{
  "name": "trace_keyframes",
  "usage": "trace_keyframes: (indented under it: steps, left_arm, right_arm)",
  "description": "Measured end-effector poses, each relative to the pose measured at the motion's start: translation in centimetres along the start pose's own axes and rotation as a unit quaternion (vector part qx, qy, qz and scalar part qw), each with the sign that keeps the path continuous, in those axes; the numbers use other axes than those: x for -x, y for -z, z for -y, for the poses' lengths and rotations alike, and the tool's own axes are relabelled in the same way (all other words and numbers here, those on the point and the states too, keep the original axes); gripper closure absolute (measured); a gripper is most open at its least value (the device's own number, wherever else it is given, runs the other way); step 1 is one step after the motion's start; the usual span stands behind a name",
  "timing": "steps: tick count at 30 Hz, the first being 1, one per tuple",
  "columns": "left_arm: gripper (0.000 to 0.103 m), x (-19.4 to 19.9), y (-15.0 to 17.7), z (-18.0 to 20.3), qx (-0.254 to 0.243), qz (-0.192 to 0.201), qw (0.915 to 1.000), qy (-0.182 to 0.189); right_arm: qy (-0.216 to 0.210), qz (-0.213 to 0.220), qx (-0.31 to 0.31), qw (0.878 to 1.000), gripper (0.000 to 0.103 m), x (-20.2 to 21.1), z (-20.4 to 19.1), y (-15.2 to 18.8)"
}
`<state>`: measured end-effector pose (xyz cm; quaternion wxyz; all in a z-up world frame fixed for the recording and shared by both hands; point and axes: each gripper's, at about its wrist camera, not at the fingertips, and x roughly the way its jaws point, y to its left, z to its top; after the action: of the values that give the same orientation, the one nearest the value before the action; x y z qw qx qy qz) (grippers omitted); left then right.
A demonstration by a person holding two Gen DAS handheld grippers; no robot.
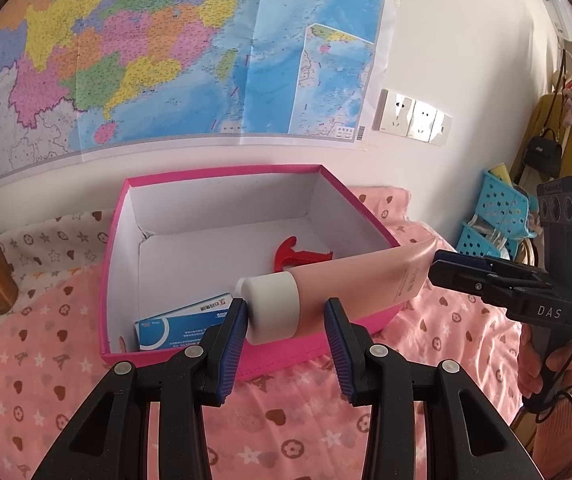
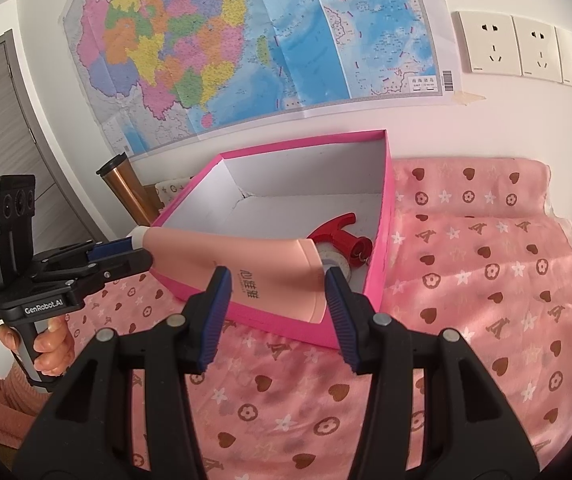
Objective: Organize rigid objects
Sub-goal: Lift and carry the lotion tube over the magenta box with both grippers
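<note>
A pink tube [image 1: 349, 284] [image 2: 246, 256] with a white cap [image 1: 272, 308] hangs across the front rim of the pink box [image 1: 222, 174] [image 2: 305, 144]. My left gripper [image 1: 286, 304] [image 2: 126, 252] is shut on the cap end. At the other end, my right gripper [image 2: 277, 278] [image 1: 439, 264] clamps the flat crimped end across its width. A red plastic piece [image 1: 293, 254] [image 2: 337, 234] and a blue and white carton [image 1: 182, 324] lie inside the box.
The box sits on a pink patterned bedspread [image 1: 286, 420] against a wall with a map and sockets [image 1: 411, 118]. A copper tumbler [image 2: 126, 188] stands left of the box. Blue baskets [image 1: 497, 208] are at the right. A person's hand [image 2: 50, 340] grips each handle.
</note>
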<state>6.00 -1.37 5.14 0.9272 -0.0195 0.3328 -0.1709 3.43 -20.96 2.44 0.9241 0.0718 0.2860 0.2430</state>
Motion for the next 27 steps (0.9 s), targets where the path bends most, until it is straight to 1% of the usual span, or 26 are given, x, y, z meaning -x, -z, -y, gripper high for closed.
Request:
trace_keyframes:
  steps: [17, 27]
  left_arm:
    - [0.062, -1.0, -0.2, 0.0, 0.001, -0.005, 1.0000, -0.007]
    - [0.061, -1.3, -0.5, -0.1, 0.002, -0.004, 0.9999, -0.010]
  right_arm:
    - [0.001, -0.003, 0.000, 1.000, 0.052, -0.9, 0.8, -0.7]
    - [0.003, -0.001, 0.003, 1.000, 0.052, -1.0, 0.6, -0.8]
